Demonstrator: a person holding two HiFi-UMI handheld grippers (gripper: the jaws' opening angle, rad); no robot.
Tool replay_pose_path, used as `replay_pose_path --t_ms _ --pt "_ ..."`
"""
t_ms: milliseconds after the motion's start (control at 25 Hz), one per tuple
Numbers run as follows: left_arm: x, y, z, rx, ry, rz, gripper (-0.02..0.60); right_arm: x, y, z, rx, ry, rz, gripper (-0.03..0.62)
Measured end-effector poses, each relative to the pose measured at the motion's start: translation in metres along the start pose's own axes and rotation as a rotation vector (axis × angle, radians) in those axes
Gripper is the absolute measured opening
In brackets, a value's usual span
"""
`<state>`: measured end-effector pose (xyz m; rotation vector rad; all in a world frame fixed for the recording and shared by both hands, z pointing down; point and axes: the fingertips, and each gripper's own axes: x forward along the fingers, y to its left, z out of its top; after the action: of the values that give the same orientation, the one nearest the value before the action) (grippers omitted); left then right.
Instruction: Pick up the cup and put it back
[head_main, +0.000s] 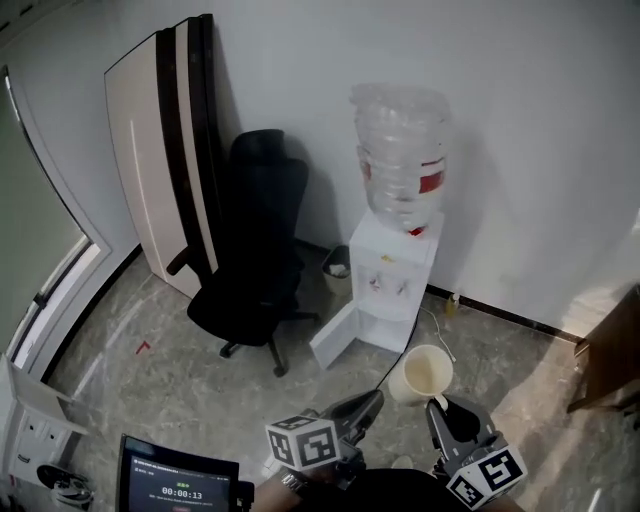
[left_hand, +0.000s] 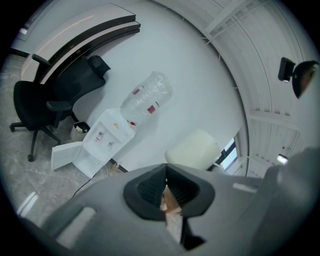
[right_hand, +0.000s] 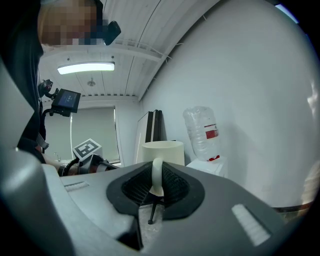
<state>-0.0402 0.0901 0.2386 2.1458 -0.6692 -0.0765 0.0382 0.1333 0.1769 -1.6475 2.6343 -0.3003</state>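
Right claw (right_hand: 155, 192) on cup handle (right_hand: 157, 175)

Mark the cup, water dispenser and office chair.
cup (head_main: 425, 374), head view, inside its open mouth
water dispenser (head_main: 392, 262), head view, white cabinet front
office chair (head_main: 268, 195), head view, backrest

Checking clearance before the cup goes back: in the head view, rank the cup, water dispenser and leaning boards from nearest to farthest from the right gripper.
1. cup: held by its handle in the right gripper.
2. water dispenser: straight ahead, just beyond the cup.
3. leaning boards: far back on the left.
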Motion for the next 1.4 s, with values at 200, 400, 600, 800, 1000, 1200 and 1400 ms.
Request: replay_pose_path --t_ms 200,400,600,800,1000,1200,1400 --pt "0.004 -0.002 0.000 0.002 -0.002 -0.002 0.003 -0.003 -0.004 0.003 -0.004 0.000 0.002 0.048" --pt "0.003 -0.002 0.001 0.009 0.005 -0.009 0.003 -0.004 -0.001 0.002 -0.004 -0.008 -0.003 0.047" --pt "0.006 -0.009 0.002 0.030 0.002 -0.038 0.003 -0.004 -0.002 0.002 -0.002 -0.016 -0.007 0.046" --pt "0.007 -0.007 0.003 0.044 0.001 -0.022 0.003 -0.006 -0.004 0.001 0.002 -0.016 -0.020 0.048" --pt "0.006 -0.001 0.002 0.035 -0.001 0.003 0.003 -0.006 -0.005 0.000 0.006 -0.015 -0.022 0.047" --pt "0.005 0.001 0.002 0.028 -0.001 0.009 0.003 -0.004 -0.004 -0.001 0.008 -0.015 -0.017 0.048" --pt "0.006 0.004 -0.001 0.005 -0.001 0.015 0.003 -0.004 -0.007 -0.003 0.014 -0.010 -0.017 0.047"
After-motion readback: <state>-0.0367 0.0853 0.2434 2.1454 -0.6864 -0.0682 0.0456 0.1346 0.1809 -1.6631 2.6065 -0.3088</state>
